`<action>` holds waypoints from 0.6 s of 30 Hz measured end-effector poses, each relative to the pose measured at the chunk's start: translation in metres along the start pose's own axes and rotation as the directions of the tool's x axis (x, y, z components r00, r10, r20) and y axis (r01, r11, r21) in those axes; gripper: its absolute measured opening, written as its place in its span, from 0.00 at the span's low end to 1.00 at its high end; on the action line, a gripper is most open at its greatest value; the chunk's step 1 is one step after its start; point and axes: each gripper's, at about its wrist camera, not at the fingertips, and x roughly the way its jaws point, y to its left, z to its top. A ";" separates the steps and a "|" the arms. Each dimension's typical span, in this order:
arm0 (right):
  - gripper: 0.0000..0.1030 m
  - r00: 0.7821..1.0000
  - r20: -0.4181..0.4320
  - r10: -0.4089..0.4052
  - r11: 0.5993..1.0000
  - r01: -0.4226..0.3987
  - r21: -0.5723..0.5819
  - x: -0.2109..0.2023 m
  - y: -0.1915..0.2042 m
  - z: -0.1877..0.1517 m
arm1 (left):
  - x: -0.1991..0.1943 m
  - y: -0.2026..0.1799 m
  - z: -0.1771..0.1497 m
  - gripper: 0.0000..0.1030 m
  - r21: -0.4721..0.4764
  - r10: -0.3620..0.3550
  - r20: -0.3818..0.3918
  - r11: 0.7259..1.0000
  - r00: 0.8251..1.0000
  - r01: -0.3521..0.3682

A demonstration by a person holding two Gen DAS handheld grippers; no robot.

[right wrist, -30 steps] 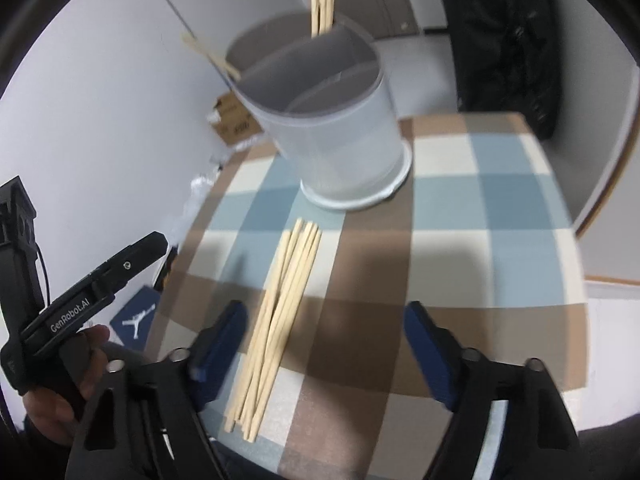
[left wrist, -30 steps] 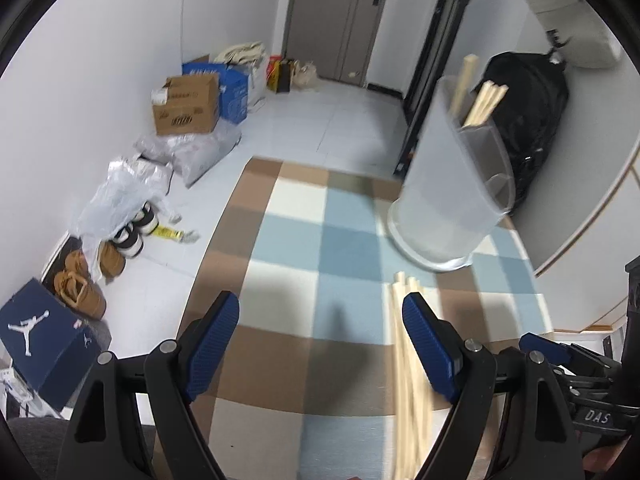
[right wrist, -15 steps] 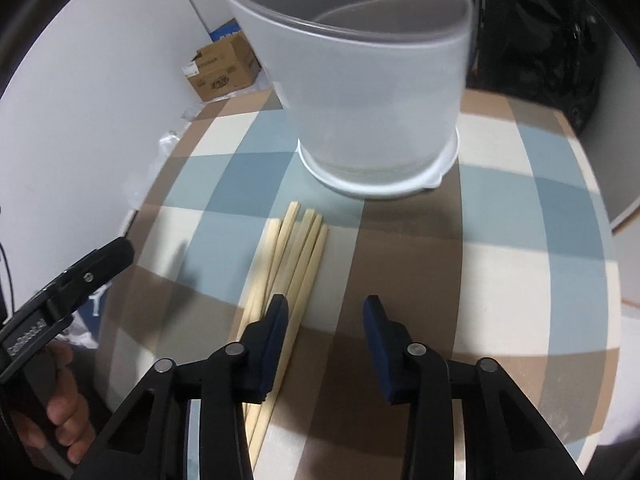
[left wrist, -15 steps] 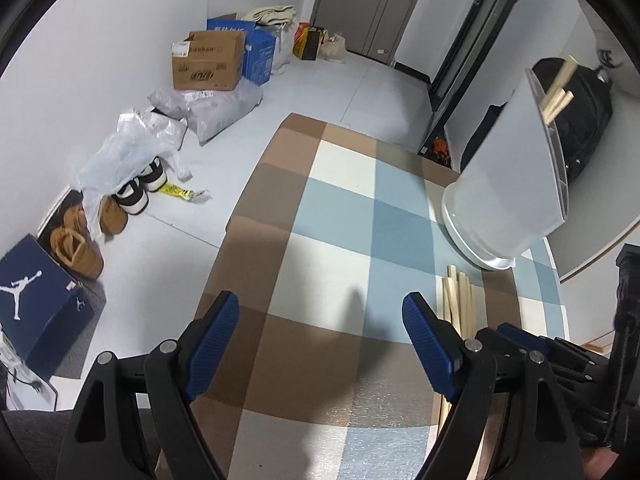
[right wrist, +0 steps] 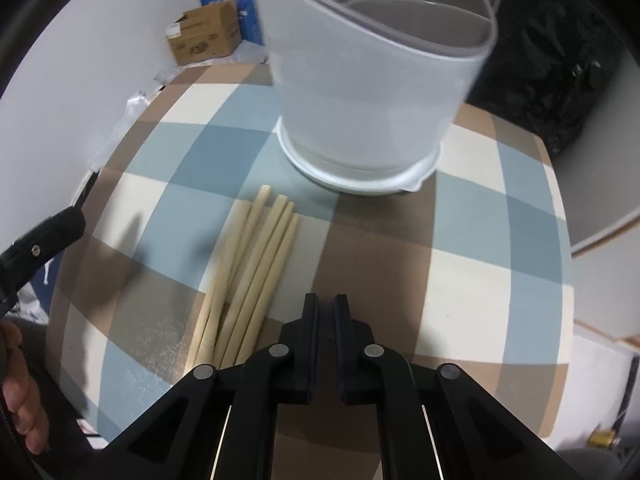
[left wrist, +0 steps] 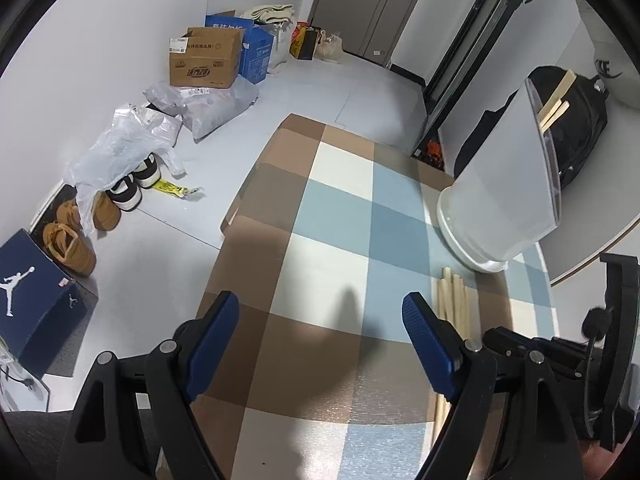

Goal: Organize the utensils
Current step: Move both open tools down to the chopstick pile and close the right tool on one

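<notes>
Left gripper [left wrist: 320,320]: blue-padded fingers spread wide, nothing between them, hovering over the brown, blue and cream checked tablecloth [left wrist: 340,240].
Floor clutter, far left: navy shoebox with white jumping-figure logo [left wrist: 36,296], tan boots [left wrist: 72,240], clear plastic bags [left wrist: 116,148], brown cardboard box [left wrist: 204,60] against the wall.
Loose utensils: bundle of pale wooden chopsticks [right wrist: 252,272] lying flat on the cloth, side by side, tips pointing toward the holder, near it but apart; in the left view they lie just right of the left gripper's right finger [left wrist: 428,340].
Right gripper [right wrist: 326,320]: black fingers drawn almost together, only a thin slit between, gripping nothing; tips just beside the bundle's right edge, low over the cloth.
Holder: translucent white plastic divided utensil cup [right wrist: 368,92] standing on its round white base beyond the bundle; a few wooden sticks [left wrist: 554,100] stand in it, seen from the left view.
Behind holder, right: black backpack [left wrist: 576,128] against the wall.
</notes>
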 end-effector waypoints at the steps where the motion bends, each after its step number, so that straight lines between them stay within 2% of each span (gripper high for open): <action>1: 0.09 1.000 0.000 0.000 1.000 0.000 0.000 0.000 0.000 0.000 | -0.001 0.000 0.000 0.78 -0.002 -0.003 0.003 1.000 1.000 0.003; 3: 0.09 0.997 0.015 0.070 0.997 -0.070 0.033 -0.004 0.001 0.002 | -0.002 0.000 0.001 0.78 -0.005 -0.011 0.007 1.000 1.000 0.011; 7: 0.09 0.996 -0.015 0.092 0.995 -0.091 0.047 0.005 0.005 0.003 | -0.001 0.002 0.001 0.78 -0.015 -0.023 0.000 1.000 1.000 0.023; 16: 0.09 0.999 -0.027 0.025 1.000 -0.025 -0.009 0.009 0.023 0.018 | 0.000 0.002 0.002 0.78 -0.018 -0.025 -0.004 1.000 1.000 0.025; 18: 0.06 0.999 -0.039 -0.005 1.000 0.004 -0.016 0.013 0.025 0.023 | 0.000 0.000 0.002 0.78 -0.010 -0.022 -0.003 1.000 1.000 0.022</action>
